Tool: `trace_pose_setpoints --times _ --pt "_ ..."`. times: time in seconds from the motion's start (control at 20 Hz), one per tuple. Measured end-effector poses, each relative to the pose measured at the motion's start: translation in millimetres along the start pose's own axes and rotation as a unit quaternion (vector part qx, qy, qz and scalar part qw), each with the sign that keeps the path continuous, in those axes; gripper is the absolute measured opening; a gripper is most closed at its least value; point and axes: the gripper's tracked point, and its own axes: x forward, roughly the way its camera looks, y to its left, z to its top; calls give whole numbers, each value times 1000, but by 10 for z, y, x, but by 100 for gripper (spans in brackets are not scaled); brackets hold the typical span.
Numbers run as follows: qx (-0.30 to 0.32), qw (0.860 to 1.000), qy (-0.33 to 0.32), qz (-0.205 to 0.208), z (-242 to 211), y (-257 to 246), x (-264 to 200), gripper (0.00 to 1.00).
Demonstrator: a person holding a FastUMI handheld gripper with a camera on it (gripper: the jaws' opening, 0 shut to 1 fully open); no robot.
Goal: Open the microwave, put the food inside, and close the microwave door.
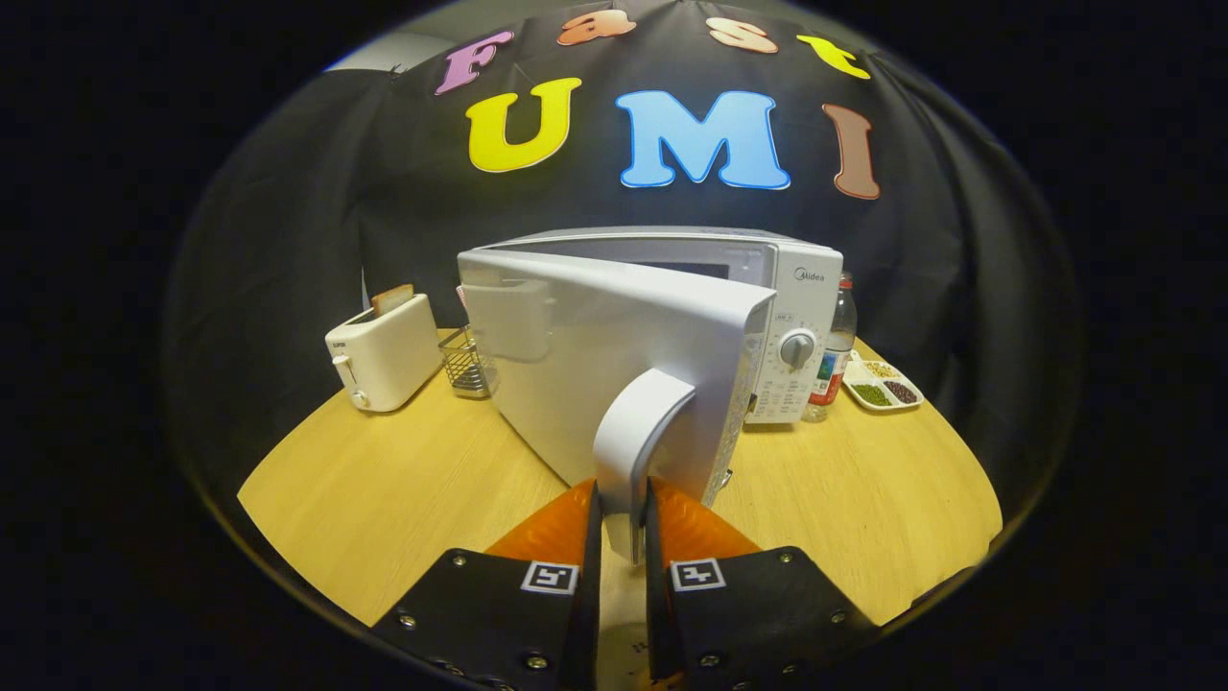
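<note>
The microwave (796,288) is seen on the wooden table (384,499), its door (595,355) swung partly open toward the camera. The door is judged rigid, light on its hinge, with smooth plastic that may slip; its curved handle (638,432) is the place to be held. The handle's lower end is pinched between the closed-in fingers of the gripper (624,523).

The claw (624,518) has two flat, wedge-shaped fingers (566,523) with ribbed faces. Each finger is fixed to a broad, angular mounting plate (489,614) held by small round silver screws (408,621). Near the inner top corner of each plate sits a square white tag (550,578) printed with a black block pattern.
</note>
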Motion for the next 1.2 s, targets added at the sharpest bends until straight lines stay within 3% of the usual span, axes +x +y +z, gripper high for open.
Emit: trace_pose_setpoints --times 0.6,1.0,1.2 --pt "9 1000 12 22 -455 994 -324 21" --pt "-47 996 7 75 -510 1606 -518 22" --pt "-74 988 14 134 -632 1994 -616 21"
